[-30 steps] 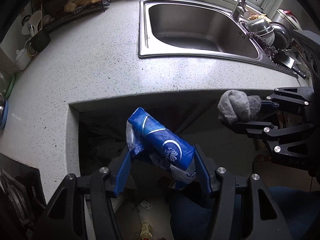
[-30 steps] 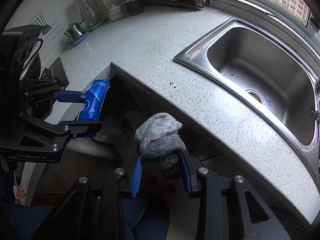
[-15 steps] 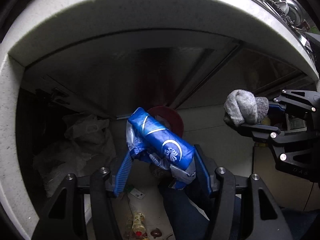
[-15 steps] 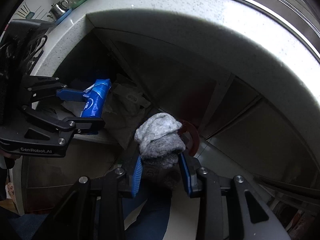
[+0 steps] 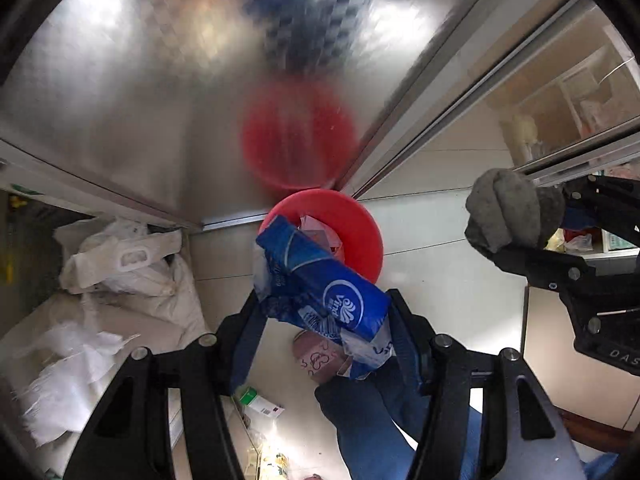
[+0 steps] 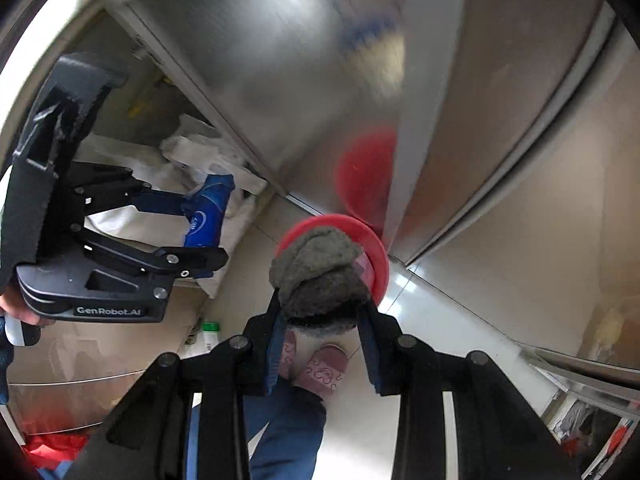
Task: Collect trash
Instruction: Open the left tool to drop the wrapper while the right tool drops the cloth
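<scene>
My left gripper (image 5: 326,322) is shut on a crumpled blue tissue packet (image 5: 320,280), which lies slanted between the blue pads. The same packet (image 6: 208,216) and gripper (image 6: 200,236) show at the left of the right wrist view. My right gripper (image 6: 322,320) is shut on a grey wadded cloth (image 6: 320,272), seen too at the right of the left wrist view as a grey lump (image 5: 508,212). Below both, on the floor by the metal cabinet corner, stands a red bin (image 5: 360,220) with trash in it; its rim (image 6: 376,252) peeks out behind the cloth.
Shiny metal cabinet doors (image 5: 140,80) rise behind the bin and mirror it. White plastic bags (image 5: 128,268) lie on a low shelf at the left. A person's blue trouser leg (image 5: 372,412) and patterned slipper (image 6: 326,370) are on the pale floor tiles.
Both grippers have dropped from above the counter and sink down to the cabinet fronts, still holding the packet and cloth. The red bin has come into view and grown larger.
</scene>
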